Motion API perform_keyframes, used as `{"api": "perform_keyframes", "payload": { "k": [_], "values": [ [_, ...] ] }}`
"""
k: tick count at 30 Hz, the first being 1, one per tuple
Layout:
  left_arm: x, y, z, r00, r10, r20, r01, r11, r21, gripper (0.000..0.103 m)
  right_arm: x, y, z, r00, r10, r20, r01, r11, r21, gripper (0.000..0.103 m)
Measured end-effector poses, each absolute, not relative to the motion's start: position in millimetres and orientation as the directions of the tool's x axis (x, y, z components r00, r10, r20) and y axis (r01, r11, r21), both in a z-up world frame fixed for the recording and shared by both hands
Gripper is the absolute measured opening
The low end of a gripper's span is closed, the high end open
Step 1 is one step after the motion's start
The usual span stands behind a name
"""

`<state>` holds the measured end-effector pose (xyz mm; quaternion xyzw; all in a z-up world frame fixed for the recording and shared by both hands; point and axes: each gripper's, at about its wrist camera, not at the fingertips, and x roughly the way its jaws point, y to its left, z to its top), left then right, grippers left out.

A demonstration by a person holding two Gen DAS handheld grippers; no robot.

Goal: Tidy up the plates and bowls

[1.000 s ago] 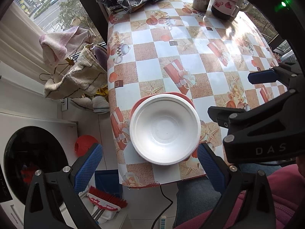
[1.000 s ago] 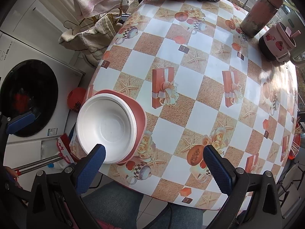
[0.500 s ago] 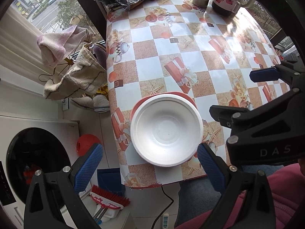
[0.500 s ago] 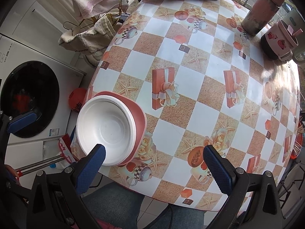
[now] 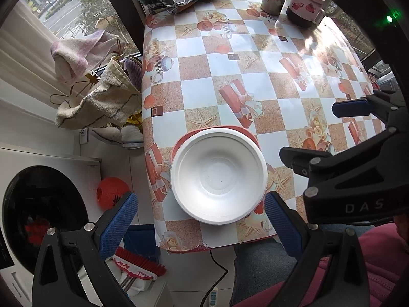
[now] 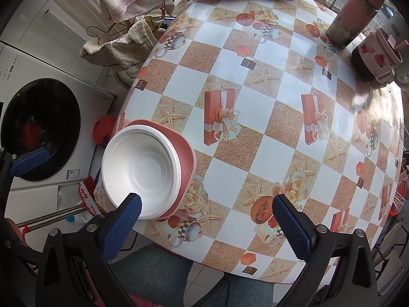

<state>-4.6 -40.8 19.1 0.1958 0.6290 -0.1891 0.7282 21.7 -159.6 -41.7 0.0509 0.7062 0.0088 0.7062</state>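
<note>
The white bowl (image 5: 218,176) is nested on the red plate (image 5: 245,131) at the near left edge of the table (image 5: 255,58). It lies straight ahead of the left gripper (image 5: 199,220), centred between widely spread, empty jaws. The right gripper (image 6: 204,220), equally wide and empty, is offset, the bowl lying by its left pad. The left is judged better placed.

Daylight pours in through the window (image 5: 76,12) at the far end, throwing white glare on the glossy tablecloth (image 6: 368,97) by the mugs. Soft shadows near the table's close edge. Both fisheye views bend hard toward dark, vignetted corners; the centre stays sharp
</note>
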Motion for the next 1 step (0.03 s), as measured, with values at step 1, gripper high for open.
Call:
{"api": "perform_keyframes", "payload": {
  "k": [1],
  "values": [
    [-4.1, -40.7, 20.5, 0.136, -0.04, -0.99, 0.516, 0.856, 0.036, 0.1, 21.8, -159.8, -41.7, 0.002, 0.086, -0.996, 0.062, 0.994, 0.086, 0.103]
  ]
}}
